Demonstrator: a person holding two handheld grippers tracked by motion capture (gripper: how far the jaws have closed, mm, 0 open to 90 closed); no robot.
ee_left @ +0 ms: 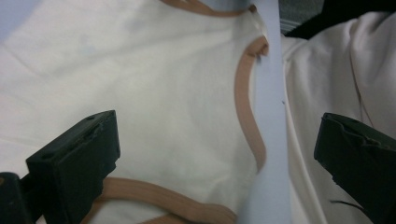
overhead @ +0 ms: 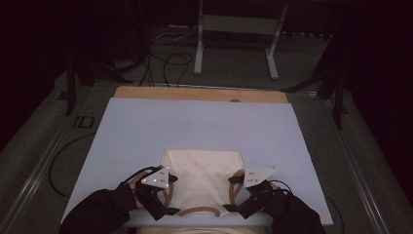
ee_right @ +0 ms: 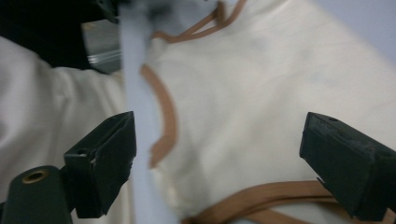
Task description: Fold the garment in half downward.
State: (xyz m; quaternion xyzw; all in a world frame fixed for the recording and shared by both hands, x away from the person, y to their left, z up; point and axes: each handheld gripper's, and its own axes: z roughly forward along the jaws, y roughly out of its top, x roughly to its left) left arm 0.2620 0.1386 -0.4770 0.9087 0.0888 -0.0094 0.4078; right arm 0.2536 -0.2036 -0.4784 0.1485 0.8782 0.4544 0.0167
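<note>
Left jaws: your left gripper (overhead: 168, 195) stands wide apart over the cream garment (overhead: 202, 178), gripping nothing.
Right jaws: your right gripper (overhead: 233, 194) gapes wide too, straddling the brown trim (ee_right: 164, 119).
Garment: flat at the near edge of the blue surface (overhead: 146, 126).

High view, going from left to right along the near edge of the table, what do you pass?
Left sleeve → left hand-held gripper → cream cloth bag with brown trim → right hand-held gripper → right sleeve, all over the pale blue table mat.
</note>
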